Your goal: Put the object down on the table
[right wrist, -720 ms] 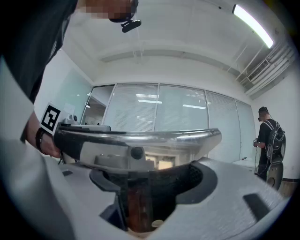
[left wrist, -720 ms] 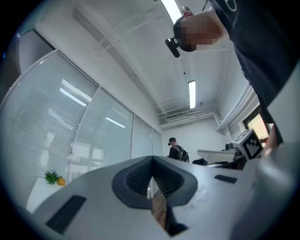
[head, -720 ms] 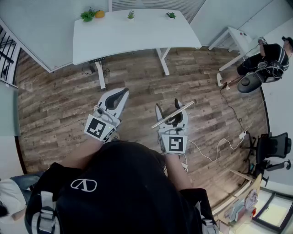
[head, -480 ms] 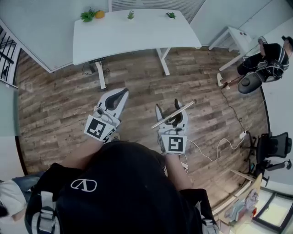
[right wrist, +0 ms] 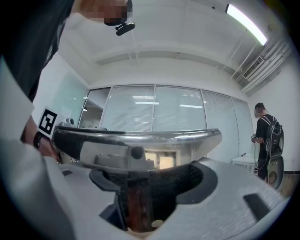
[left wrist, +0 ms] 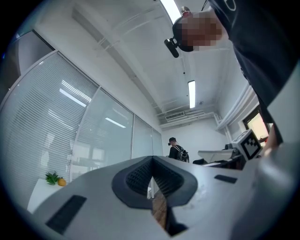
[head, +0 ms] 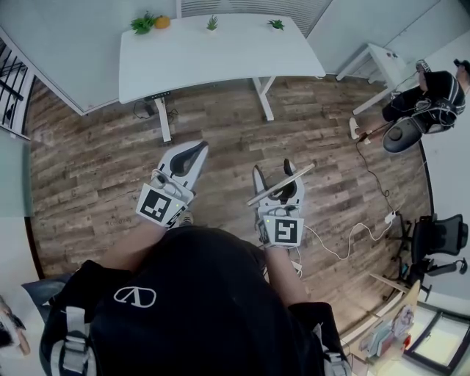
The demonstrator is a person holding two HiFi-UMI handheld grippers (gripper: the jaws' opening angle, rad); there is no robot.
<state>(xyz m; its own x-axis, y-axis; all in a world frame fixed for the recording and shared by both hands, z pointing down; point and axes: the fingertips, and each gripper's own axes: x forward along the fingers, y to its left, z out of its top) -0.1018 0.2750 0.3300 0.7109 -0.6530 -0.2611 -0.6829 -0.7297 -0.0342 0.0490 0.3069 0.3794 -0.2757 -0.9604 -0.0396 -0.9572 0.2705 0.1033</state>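
- Right gripper point(head: 277, 176) point(right wrist: 159, 164) grasps a long silver metal bar point(head: 283, 183) point(right wrist: 140, 138). The bar lies crosswise between the wide-set jaws with both ends sticking out past them. It is held in the air above the floor, well apart from the table.
- Wooden plank floor point(head: 95, 169) is the largest surface, with open room between the person and the table.
- White table point(head: 220, 55) stands ahead, its near edge free and most of its top bare. Along the far edge sit a leafy green plant point(head: 141, 23), an orange round thing point(head: 161, 22) just beside it, and two small green plants point(head: 212, 23) point(head: 276, 24). Whether these stand in pots cannot be told.
- Black top point(head: 191, 308) on the person bears a white outline logo point(head: 134, 296); no letters can be read in it.
- Second person point(head: 429, 92) is at the right edge, beside a small white side table point(head: 378, 62).
- Office chair point(head: 437, 235) stands near the right wall.
- Left gripper point(head: 197, 149) point(left wrist: 152, 161) is clenched, its ridged pads meeting with nothing between them.
- White cable point(head: 352, 235) trails over the floor to the right of the grippers.
- Marker cubes point(head: 159, 205) point(head: 284, 230) show black-and-white square patterns, no words.
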